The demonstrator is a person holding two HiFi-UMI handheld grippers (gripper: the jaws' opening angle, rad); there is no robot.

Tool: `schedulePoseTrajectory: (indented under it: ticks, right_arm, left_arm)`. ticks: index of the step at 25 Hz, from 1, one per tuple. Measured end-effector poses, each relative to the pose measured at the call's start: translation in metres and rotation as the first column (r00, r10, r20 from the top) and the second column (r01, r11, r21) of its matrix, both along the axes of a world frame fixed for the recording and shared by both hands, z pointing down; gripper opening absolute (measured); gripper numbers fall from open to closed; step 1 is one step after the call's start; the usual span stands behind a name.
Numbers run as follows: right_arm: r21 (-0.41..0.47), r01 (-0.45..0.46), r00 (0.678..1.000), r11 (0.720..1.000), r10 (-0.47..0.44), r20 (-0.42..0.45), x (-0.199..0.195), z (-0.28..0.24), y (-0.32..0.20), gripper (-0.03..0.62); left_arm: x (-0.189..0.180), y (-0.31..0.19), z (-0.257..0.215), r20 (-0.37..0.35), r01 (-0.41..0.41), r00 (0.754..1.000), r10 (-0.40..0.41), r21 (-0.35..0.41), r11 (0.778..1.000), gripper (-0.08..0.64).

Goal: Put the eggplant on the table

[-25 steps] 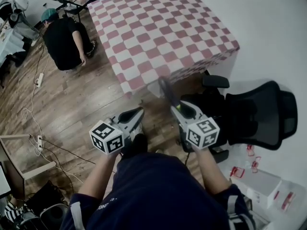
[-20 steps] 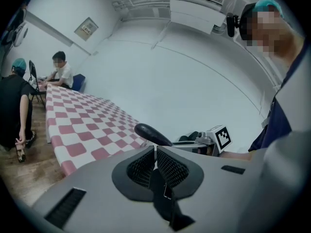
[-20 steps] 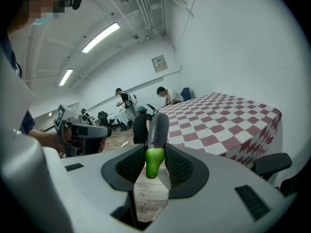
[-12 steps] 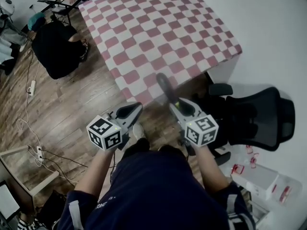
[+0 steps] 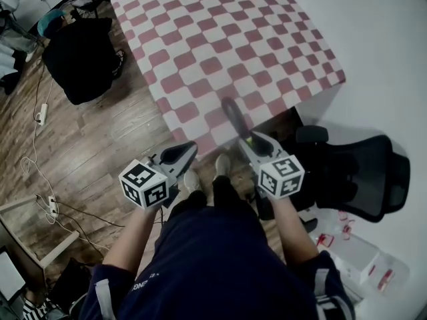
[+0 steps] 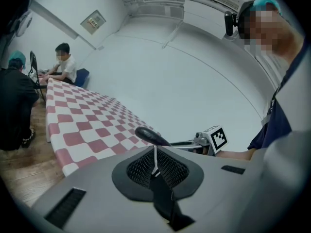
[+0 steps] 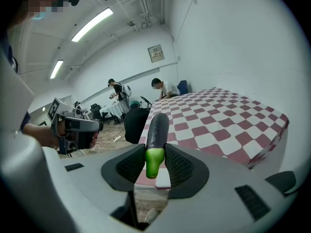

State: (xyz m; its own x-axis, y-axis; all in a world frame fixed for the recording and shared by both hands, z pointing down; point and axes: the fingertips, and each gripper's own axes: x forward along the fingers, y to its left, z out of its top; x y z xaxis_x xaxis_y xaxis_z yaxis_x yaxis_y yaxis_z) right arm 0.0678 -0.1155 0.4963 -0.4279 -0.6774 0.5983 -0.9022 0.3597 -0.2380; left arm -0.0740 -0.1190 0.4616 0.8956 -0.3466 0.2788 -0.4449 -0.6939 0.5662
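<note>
Right tool (image 7: 155,163) clamps eggplant (image 7: 157,129) stem-end, length pointing toward table (image 7: 219,114)

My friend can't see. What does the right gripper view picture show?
The right gripper clamps a dark eggplant by its green end, pointed toward a table covered in red-and-white checks. The left gripper shows at the left.

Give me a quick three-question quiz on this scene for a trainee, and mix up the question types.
1. True or false: the left tool is shut with nothing in it.
2. Which part of the eggplant does the right tool grip? A: green stem end. B: dark tip. C: middle.
3. Fill in: the table wears a red-and-white ____ cloth.
Key: 1 true; 2 A; 3 checked.
</note>
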Motion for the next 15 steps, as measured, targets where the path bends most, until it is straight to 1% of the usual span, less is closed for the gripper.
schedulePoseTrajectory:
  ticks: [7, 15]
  right_arm:
    - [-0.043, 0.059, 0.998, 0.997, -0.06, -0.018, 0.018, 0.039, -0.048, 0.137]
    - [-0.136, 0.129, 0.991, 0.982, -0.133, -0.025, 0.042, 0.094, -0.092, 0.137]
  left_arm:
    - [0.008, -0.03, 0.007, 0.049, 0.06, 0.997, -0.059, -0.02, 0.998, 0.037]
    - [0.029, -0.06, 0.014, 0.111, 0.133, 0.986, -0.127, -0.041, 0.99, 0.037]
